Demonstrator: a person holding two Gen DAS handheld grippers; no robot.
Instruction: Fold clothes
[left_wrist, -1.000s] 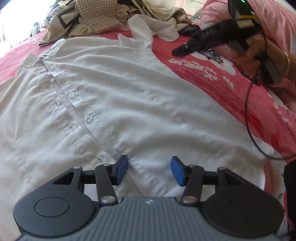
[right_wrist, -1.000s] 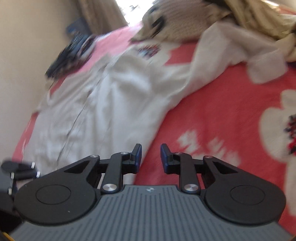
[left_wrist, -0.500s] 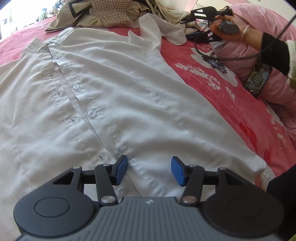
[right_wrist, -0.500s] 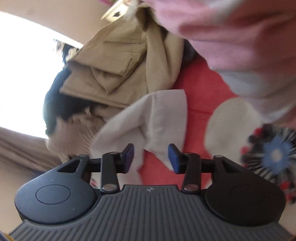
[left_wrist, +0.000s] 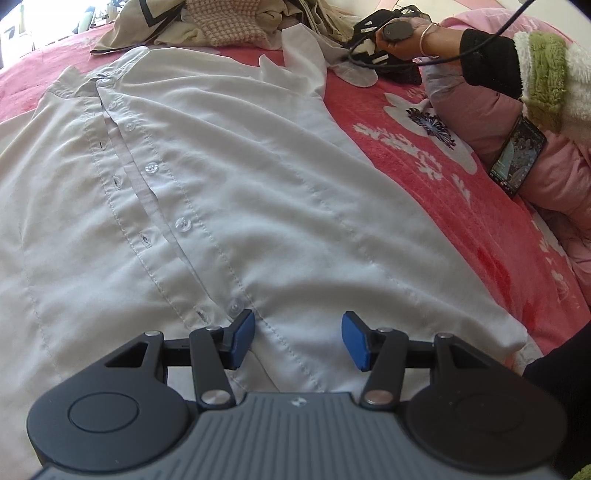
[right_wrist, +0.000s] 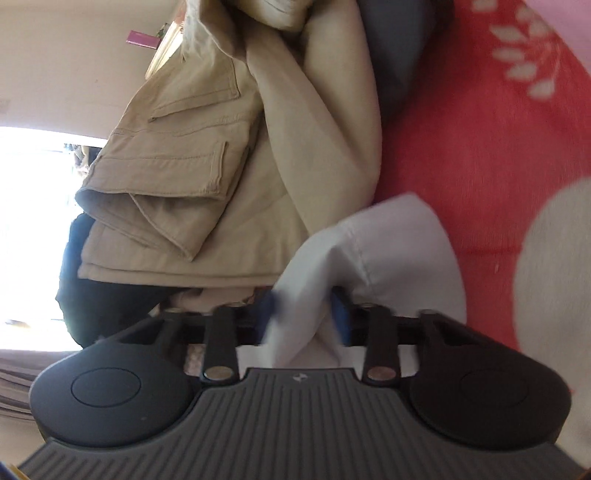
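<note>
While our left gripper (left_wrist: 298, 339) hovers tilted down, jaws apart and empty over the hem of the smooth white buttoned shirt (left_wrist: 229, 192), our rolled right gripper (right_wrist: 304, 319) has just been closing and pinches the shirt's soft cuff (right_wrist: 388, 247) beside folded beige trousers (right_wrist: 177, 177).

A bed with a red flowered blanket (left_wrist: 461, 221) carries a white shirt (left_wrist: 221, 184) spread flat. Beyond the shirt's collar lies a heap of clothes (left_wrist: 221, 26); right of the shirt, pink bedding (left_wrist: 554, 177).
</note>
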